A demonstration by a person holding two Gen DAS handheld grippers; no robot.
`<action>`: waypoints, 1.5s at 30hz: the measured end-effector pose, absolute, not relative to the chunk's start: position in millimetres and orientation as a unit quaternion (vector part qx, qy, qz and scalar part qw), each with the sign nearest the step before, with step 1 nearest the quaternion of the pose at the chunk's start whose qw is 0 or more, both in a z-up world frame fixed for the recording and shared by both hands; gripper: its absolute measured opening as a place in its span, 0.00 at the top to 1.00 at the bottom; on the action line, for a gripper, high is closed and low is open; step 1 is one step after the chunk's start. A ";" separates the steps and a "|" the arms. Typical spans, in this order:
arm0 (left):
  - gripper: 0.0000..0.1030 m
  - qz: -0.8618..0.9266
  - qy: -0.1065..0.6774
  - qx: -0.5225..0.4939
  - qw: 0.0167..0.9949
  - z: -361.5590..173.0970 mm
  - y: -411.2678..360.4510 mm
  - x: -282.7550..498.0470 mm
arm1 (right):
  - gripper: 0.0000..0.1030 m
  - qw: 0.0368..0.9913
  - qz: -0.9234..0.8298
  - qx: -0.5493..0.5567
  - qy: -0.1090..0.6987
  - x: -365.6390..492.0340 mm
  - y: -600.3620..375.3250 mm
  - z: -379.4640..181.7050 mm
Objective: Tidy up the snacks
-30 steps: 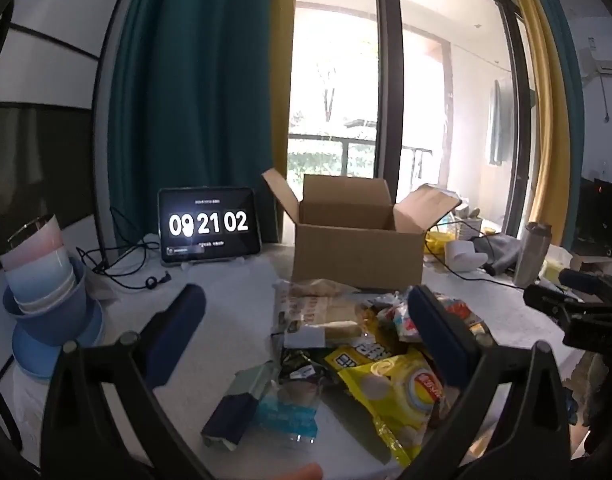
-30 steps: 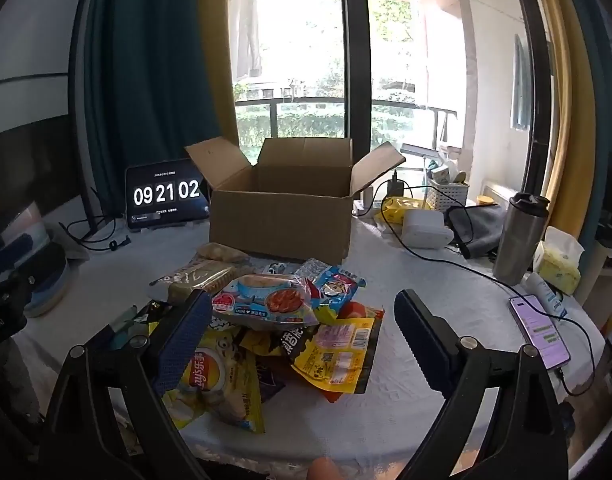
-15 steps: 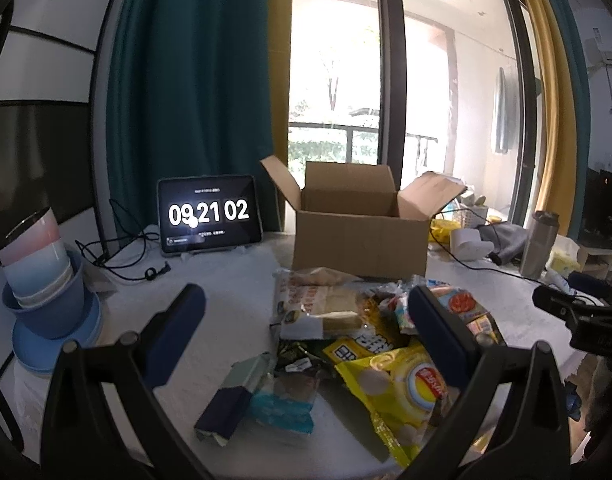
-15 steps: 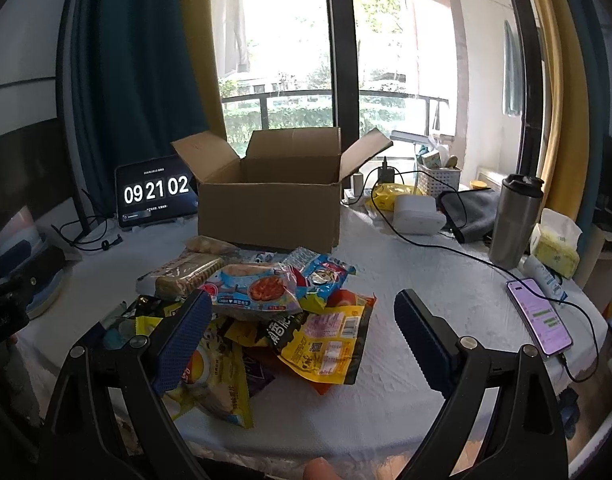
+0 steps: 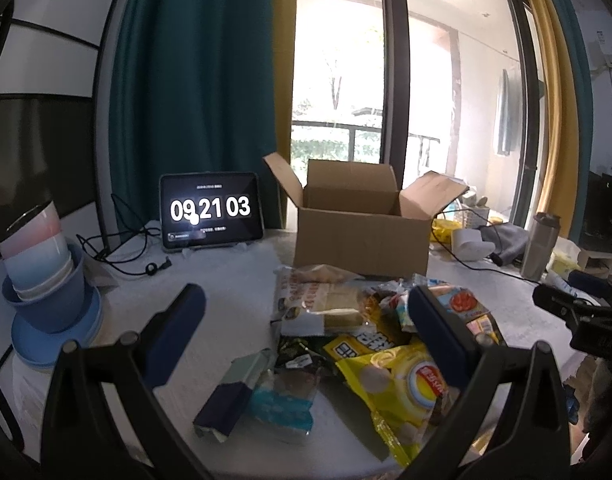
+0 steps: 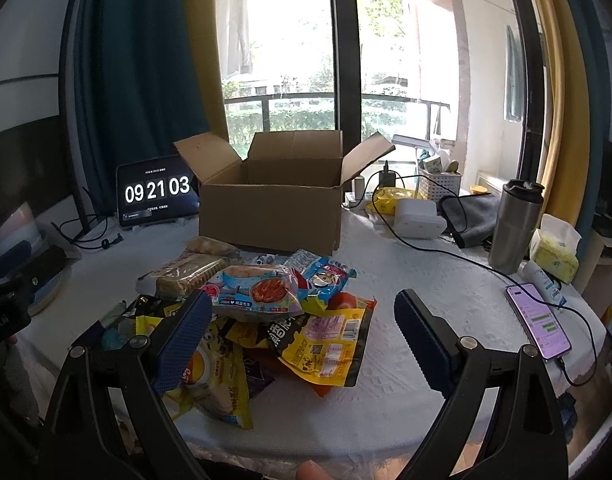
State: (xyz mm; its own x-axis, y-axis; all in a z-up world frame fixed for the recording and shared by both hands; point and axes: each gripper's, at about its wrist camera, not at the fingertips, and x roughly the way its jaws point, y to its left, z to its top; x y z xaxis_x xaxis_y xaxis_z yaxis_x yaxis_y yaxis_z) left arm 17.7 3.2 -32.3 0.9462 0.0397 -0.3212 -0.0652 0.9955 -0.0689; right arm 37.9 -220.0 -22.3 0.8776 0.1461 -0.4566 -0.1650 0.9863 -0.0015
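A pile of snack packets lies on the white table in front of an open cardboard box (image 5: pixel 362 236), which also shows in the right wrist view (image 6: pixel 271 210). The pile holds a yellow chips bag (image 5: pixel 402 388), a biscuit pack (image 5: pixel 322 304), a blue fish-snack pack (image 6: pixel 258 294) and a yellow barcode packet (image 6: pixel 326 344). A dark blue and teal packet (image 5: pixel 250 400) lies at the pile's left. My left gripper (image 5: pixel 306 340) is open and empty above the pile's left side. My right gripper (image 6: pixel 300 340) is open and empty above the pile's right side.
A tablet clock (image 5: pixel 211 210) stands left of the box. Stacked cups and blue bowls (image 5: pixel 42 276) sit at the far left. A steel tumbler (image 6: pixel 514 226), white charger (image 6: pixel 420 224), cables, tissue pack (image 6: pixel 556 254) and phone (image 6: pixel 540 326) lie on the right.
Both grippers have come a little closer to the pile and box, which sit slightly lower and larger in view. The clock has changed from 09:21:02 to 09:21:03. Both stay open.
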 end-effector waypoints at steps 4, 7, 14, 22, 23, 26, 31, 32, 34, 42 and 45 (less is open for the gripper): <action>0.01 0.027 0.160 -0.041 0.986 -31.9 3.7 16.6 | 0.08 0.969 0.081 -0.021 0.234 37.5 -219.4 -22.1; 0.01 0.027 0.158 -0.043 0.986 -32.5 4.1 15.5 | 0.08 0.968 0.083 -0.021 0.235 37.4 -218.4 -22.4; 0.01 0.023 0.159 -0.042 0.986 -32.8 1.5 15.5 | 0.08 0.968 0.084 -0.022 0.236 38.1 -217.1 -23.3; 0.01 0.021 0.157 -0.042 0.986 -33.6 -0.5 14.7 | 0.08 0.967 0.086 -0.023 0.239 38.8 -216.4 -26.0; 0.01 0.021 0.158 -0.042 0.986 -33.6 -0.7 14.7 | 0.08 0.967 0.086 -0.023 0.239 38.7 -216.5 -26.0; 0.01 0.021 0.158 -0.042 0.986 -33.6 -0.4 14.6 | 0.08 0.967 0.087 -0.024 0.239 39.0 -216.3 -27.3; 0.01 0.021 0.158 -0.043 0.986 -34.7 -0.5 13.7 | 0.08 0.967 0.087 -0.024 0.240 39.1 -215.4 -28.0; 0.01 0.021 0.158 -0.043 0.986 -34.6 -0.6 13.7 | 0.08 0.967 0.087 -0.024 0.240 39.2 -215.4 -28.3; 0.01 0.021 0.158 -0.043 0.986 -34.6 -0.1 13.9 | 0.08 0.967 0.087 -0.024 0.240 39.0 -215.3 -28.1; 0.01 0.021 0.159 -0.043 0.986 -37.2 0.2 13.3 | 0.08 0.966 0.087 -0.024 0.240 39.2 -214.2 -30.4; 0.01 0.022 0.167 -0.039 0.985 -42.3 2.5 14.8 | 0.08 0.966 0.088 -0.025 0.241 39.8 -214.3 -33.3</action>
State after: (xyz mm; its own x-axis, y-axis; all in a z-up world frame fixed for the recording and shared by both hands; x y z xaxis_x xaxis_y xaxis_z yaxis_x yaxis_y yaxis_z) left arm 14.8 2.5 -42.3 0.9434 0.0302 -0.3304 -0.0565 0.9959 -0.0703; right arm 39.8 -214.3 -33.3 0.8679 0.1581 -0.4709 -0.1822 0.9832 -0.0059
